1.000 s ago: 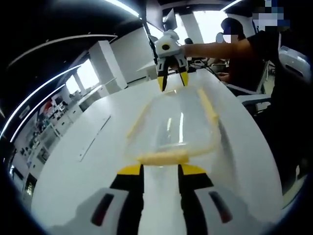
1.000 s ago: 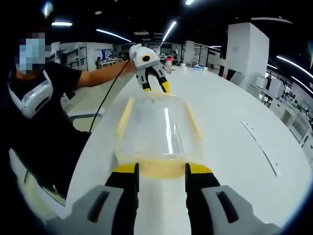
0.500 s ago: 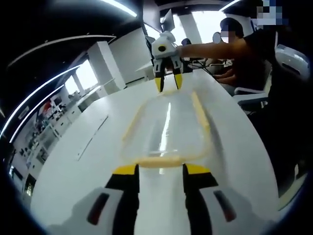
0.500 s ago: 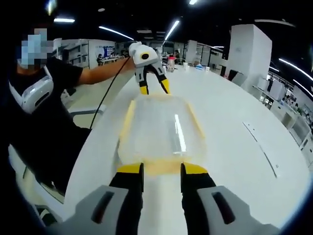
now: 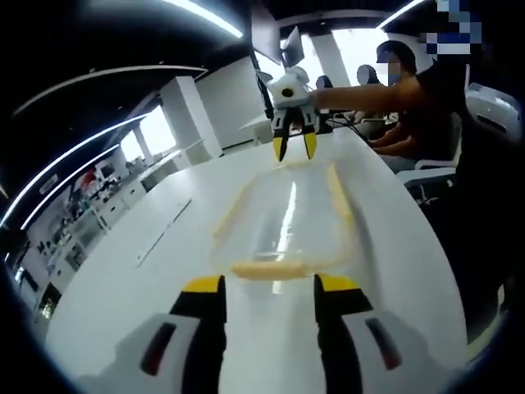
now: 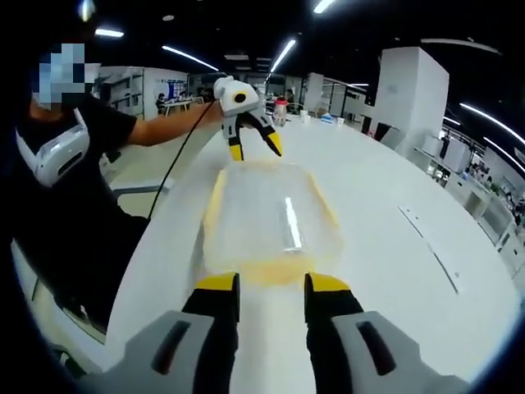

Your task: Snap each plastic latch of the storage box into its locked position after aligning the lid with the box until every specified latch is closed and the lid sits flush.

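A clear plastic storage box [image 5: 283, 215] with yellow side latches lies lengthwise on the white table [image 5: 115, 279], lid on top. Its near yellow end latch [image 5: 267, 268] sits just ahead of my left gripper [image 5: 269, 287], which is open with nothing between the jaws. At the box's far end hovers my right gripper [image 5: 294, 146], open, tips pointing down at that end. In the right gripper view the same box [image 6: 275, 217] runs away from my right gripper [image 6: 271, 284], whose tips flank the near yellow latch [image 6: 267, 272]. The left gripper [image 6: 254, 148] hangs open at the far end.
A person in a dark shirt [image 6: 70, 164] stands along the table's edge [image 6: 156, 246], arms stretched to both grippers. A thin seam [image 6: 431, 254] crosses the table top beside the box. Desks and shelves stand far behind.
The box has settled from a raised, tilted look to lying flatter on the table. My left gripper's jaws have spread wider. Both views have shifted slightly with the hands.
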